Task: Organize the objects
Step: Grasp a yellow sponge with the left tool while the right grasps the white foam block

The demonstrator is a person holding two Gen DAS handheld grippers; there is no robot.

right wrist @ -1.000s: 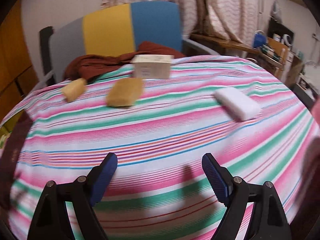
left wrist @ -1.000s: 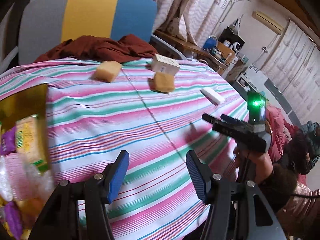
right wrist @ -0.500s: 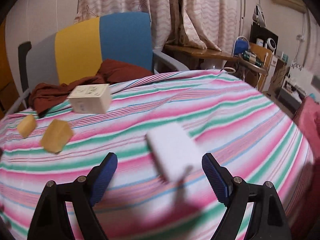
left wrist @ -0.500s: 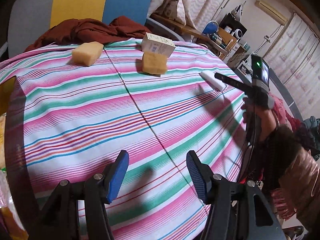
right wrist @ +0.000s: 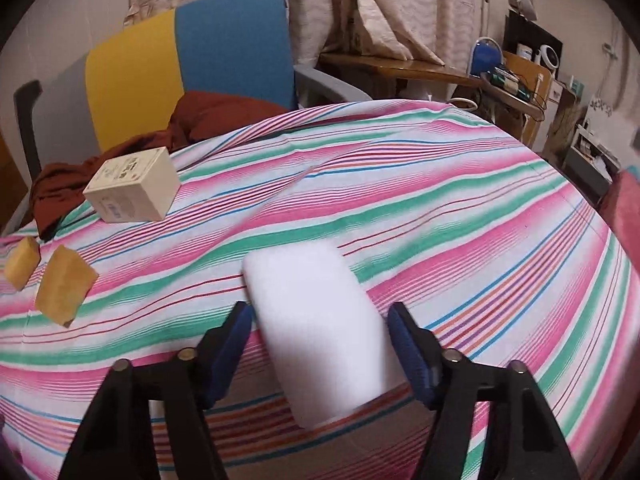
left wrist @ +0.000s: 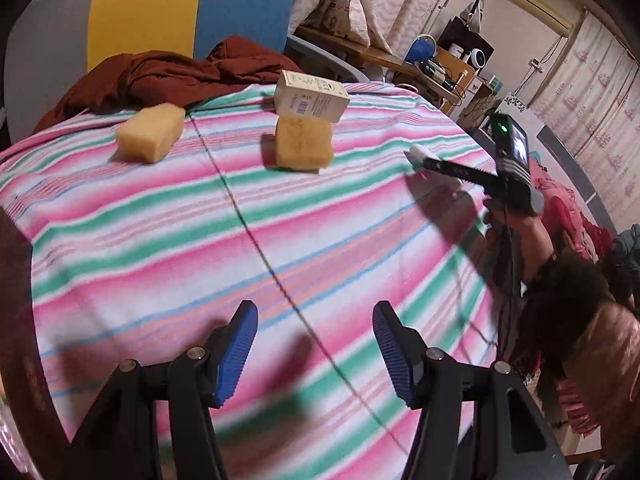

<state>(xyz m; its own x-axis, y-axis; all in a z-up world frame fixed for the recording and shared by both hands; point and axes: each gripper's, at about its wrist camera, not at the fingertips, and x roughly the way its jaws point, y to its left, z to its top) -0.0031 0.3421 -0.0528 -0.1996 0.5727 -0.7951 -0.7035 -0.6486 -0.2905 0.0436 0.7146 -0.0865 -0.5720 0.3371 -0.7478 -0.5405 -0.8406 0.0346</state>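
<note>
The table wears a matt woven cloth in pink, green and white stripes. On it the two tan sponges look porous and rough, the white block smooth and matt, the box plain cardboard. Both grippers' pads are ribbed blue rubber on black plastic.

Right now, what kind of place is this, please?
Probably a lived-in room at home: a table under a pink-and-green striped cloth, a blue-and-yellow padded chair with a rust-red garment, and patterned curtains behind a cluttered wooden desk.
</note>
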